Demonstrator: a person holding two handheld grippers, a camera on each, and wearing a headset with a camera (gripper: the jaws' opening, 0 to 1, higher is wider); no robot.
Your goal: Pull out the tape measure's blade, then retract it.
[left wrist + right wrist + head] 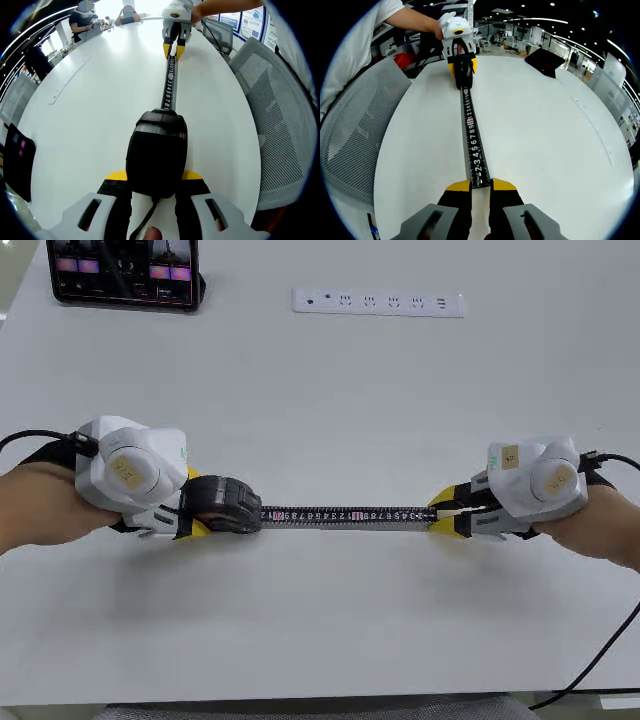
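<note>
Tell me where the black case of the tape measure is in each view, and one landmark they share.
Head view: the case is left of centre, in the left gripper.
Left gripper view: the case is low in the middle, between the jaws.
Right gripper view: the case is far off near the top, in the left gripper.
Shared landmark: the blade, stretched from the case to the right gripper.

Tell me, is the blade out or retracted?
Out: the blade spans from the case in the left gripper to the right gripper, shut on its tip.
</note>
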